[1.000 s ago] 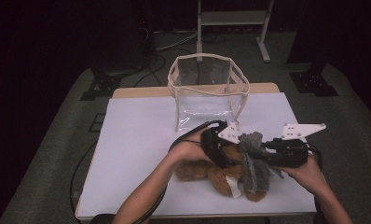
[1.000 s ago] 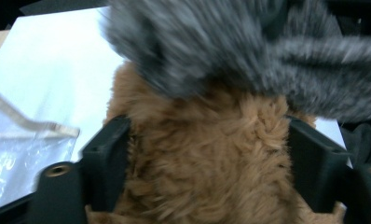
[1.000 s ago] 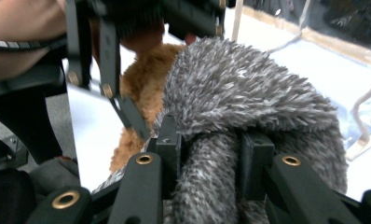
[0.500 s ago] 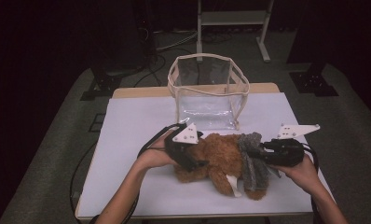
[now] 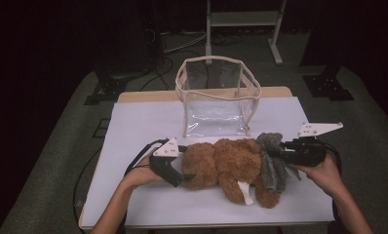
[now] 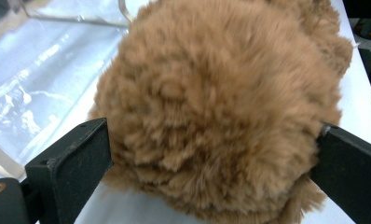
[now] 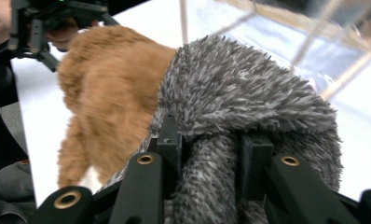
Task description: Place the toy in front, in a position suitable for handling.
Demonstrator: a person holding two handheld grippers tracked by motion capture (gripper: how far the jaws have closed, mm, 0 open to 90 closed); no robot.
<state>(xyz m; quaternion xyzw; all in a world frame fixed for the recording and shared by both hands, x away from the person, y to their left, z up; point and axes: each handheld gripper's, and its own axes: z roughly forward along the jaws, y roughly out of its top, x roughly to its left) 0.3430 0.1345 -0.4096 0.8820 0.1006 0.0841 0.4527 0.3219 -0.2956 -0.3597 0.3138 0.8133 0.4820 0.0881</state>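
- One brown plush bear (image 5: 223, 163) is what we've got in hand, lying on its side across the white table (image 5: 133, 126), head end toward our left, legs toward our right.
- Over the bear's leg end sits a grey fuzzy piece (image 5: 272, 161), looks like a scarf or little garment, bunched up and draped.
- Our right gripper (image 5: 275, 153) is pinched tight on a fold of that grey fuzz; in the right gripper view the two jaws squeeze a roll of the grey stuff (image 7: 211, 186) between them.
- Our left gripper (image 5: 184, 170) sits at the bear's head. Its jaws have just been opening and stand wide apart, one on each side of the fluffy brown head (image 6: 211, 116). Fur brushes both jaws, but we can't say they're actually squeezing it.
- Just behind the bear stands a clear plastic bag (image 5: 216, 97) with cream trim, upright and open at the top, near the table's far edge.
- Both cables trail back from the grippers toward our forearms at the near edge.
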